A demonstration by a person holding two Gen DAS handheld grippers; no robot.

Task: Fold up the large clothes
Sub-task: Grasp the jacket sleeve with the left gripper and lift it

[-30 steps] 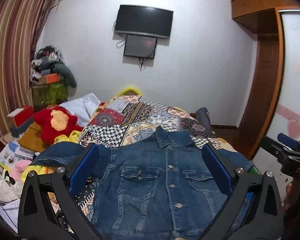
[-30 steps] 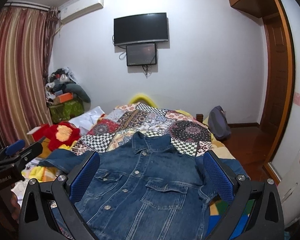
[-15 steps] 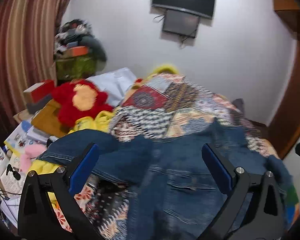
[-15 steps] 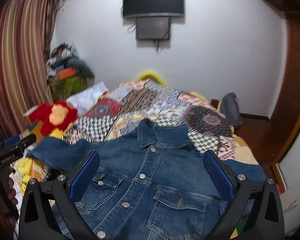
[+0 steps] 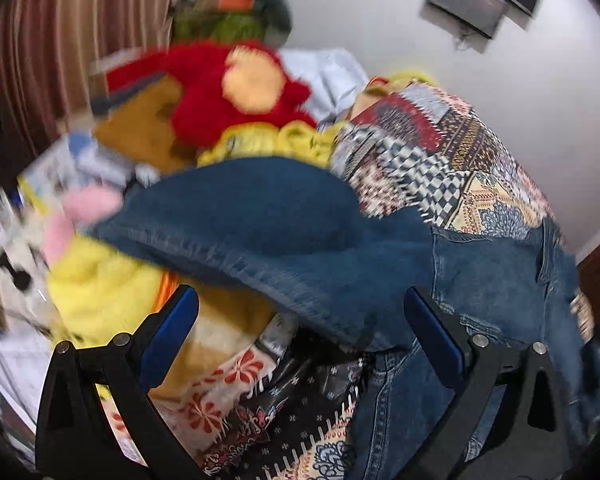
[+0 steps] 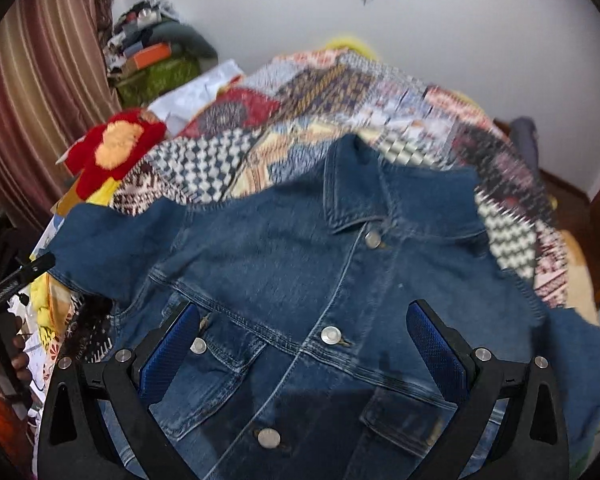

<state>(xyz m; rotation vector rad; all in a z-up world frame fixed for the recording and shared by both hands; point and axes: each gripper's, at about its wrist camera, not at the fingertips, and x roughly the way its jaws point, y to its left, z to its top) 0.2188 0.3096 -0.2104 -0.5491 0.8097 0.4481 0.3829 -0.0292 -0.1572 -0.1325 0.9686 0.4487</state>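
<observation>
A blue denim jacket (image 6: pixel 340 280) lies front up and buttoned on a patchwork bedspread (image 6: pixel 300 120), collar toward the far wall. In the left wrist view its left sleeve (image 5: pixel 260 224) stretches out over the bed's left edge. My left gripper (image 5: pixel 300 320) is open and empty, just below and in front of that sleeve. My right gripper (image 6: pixel 300 336) is open and empty, low over the jacket's chest, its blue pads (image 6: pixel 436 344) either side of the button line. The left gripper's tip (image 6: pixel 24 276) shows at the left edge of the right wrist view.
A red and orange plush toy (image 5: pixel 236 92) and yellow soft things (image 5: pixel 96 284) lie left of the bed with books and papers. A striped curtain (image 6: pixel 32 92) hangs on the left. Boxes and clothes (image 6: pixel 156 60) are piled in the far corner.
Both grippers have dropped and tilted down toward the jacket. The left one has swung left to the outstretched sleeve; the right one has closed in on the chest. Both stay open.
</observation>
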